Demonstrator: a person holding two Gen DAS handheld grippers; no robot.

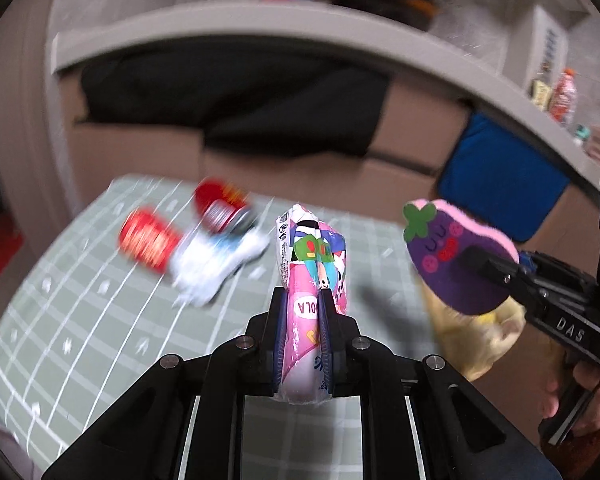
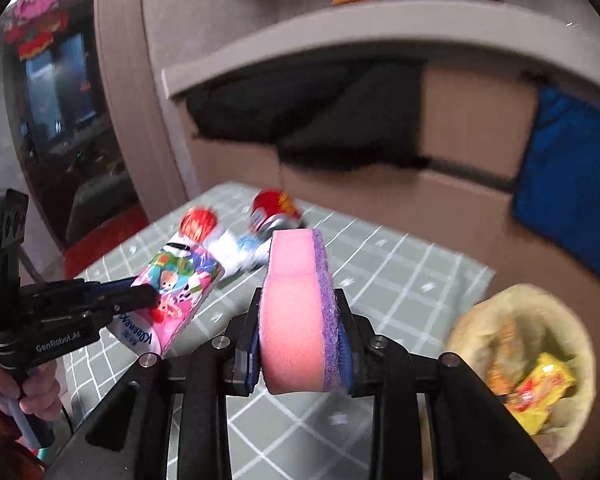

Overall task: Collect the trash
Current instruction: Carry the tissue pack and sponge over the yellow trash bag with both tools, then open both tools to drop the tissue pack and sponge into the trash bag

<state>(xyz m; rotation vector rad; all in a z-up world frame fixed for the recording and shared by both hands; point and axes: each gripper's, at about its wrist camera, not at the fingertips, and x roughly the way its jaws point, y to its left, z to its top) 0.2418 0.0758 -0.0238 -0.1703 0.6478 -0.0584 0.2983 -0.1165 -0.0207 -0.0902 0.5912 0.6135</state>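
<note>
My left gripper [image 1: 305, 298] is shut on a pink tissue pack [image 1: 312, 264] with cartoon print, held up above the green grid mat [image 1: 80, 344]. That pack [image 2: 172, 292] shows in the right wrist view too, pinched by the left gripper [image 2: 146, 294]. My right gripper [image 2: 298, 300] is shut on a pink and purple sponge [image 2: 296, 316], whose eggplant face [image 1: 456, 256] shows in the left wrist view, with the right gripper [image 1: 478, 262] clamped on it. A red can [image 1: 220, 204], a red-capped item [image 1: 150, 240] and crumpled white wrapping [image 1: 216, 264] lie on the mat.
A tan trash bag [image 2: 580, 344] with yellow wrappers [image 2: 540, 388] stands at the mat's right edge. Cardboard boxes [image 1: 140, 152] and a blue cloth [image 1: 500, 184] sit under a grey shelf [image 1: 260, 24] behind the mat. A person's hand [image 2: 36, 392] holds the left gripper's handle.
</note>
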